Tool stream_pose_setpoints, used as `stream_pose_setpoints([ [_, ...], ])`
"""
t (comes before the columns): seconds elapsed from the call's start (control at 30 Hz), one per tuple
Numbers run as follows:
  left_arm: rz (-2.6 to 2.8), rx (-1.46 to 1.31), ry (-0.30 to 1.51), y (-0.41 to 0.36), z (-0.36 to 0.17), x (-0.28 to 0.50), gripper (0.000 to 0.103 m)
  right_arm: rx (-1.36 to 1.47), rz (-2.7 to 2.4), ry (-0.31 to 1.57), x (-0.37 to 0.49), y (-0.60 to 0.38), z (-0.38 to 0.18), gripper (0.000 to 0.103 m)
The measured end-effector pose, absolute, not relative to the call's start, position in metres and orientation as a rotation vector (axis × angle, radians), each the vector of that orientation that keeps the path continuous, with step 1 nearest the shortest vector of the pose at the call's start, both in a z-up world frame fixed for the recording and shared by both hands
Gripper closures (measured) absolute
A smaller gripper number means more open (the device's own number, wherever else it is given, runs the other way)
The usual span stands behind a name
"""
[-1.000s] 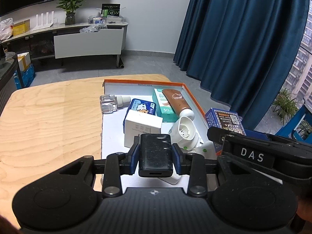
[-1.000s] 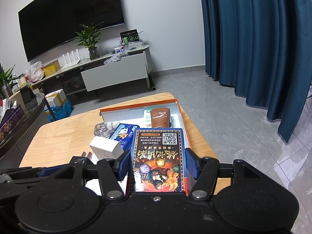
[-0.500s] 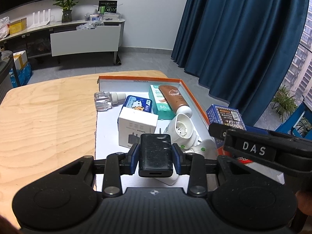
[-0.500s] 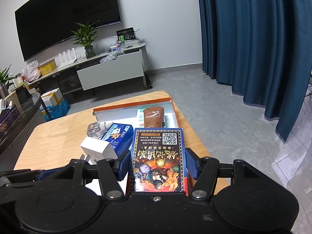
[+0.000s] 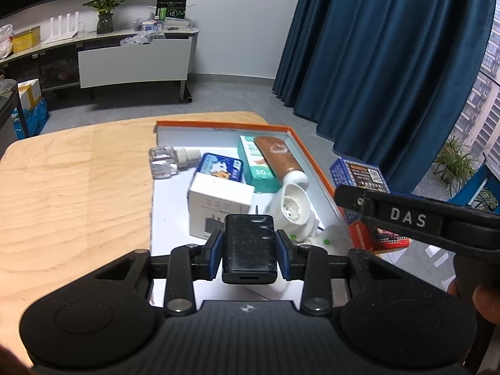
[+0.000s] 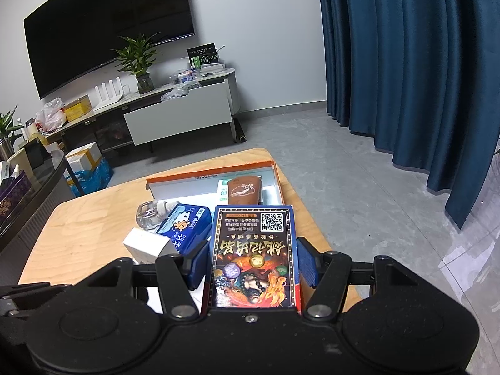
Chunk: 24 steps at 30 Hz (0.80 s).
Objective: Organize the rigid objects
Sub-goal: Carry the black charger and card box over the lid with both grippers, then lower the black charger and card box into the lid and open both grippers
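While both hands hover over the orange-rimmed tray, each tool is already loaded: the left tool is clamped narrow on a small black charger block, and the right tool grips a blue illustrated card box at a middling width, pads pressing on its two long edges. That card box runs lengthwise straight out from the right tool, pointing at the tray's far end, and it hangs over the tray's right rim. The black block sits above the tray's near end, so the left hand looks closer to a drop. Free white floor lies near the tray's left edge, below and left of the block. Crowding the tray's middle: a white adapter box right ahead of the block, a blue tin behind it, a teal carton and a brown tube toward the far right corner, and a white round-mouthed device close against the block's right. A clear glass bottle straddles the tray's left rim, on the wooden desk. My read: the adapter box and the white device are the obstacles to setting either item down.
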State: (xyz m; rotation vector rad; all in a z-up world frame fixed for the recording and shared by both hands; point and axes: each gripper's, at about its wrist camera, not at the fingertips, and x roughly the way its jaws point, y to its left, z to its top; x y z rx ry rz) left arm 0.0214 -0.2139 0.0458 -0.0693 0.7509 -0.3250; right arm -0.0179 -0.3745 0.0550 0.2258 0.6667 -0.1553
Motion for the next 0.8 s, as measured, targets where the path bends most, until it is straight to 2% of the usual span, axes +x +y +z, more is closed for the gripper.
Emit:
stream_pose_setpoints([
  [0.4, -0.243, -0.105, 0.716, -0.185, 0.063, 0.056, 0.066, 0.218, -0.13, 0.665, -0.006, -0.368, 0.059, 0.032],
  [0.8, -0.279, -0.099, 0.691, -0.188, 0.075, 0.072, 0.066, 0.205, -0.121, 0.658, 0.003, -0.366, 0.066, 0.032],
])
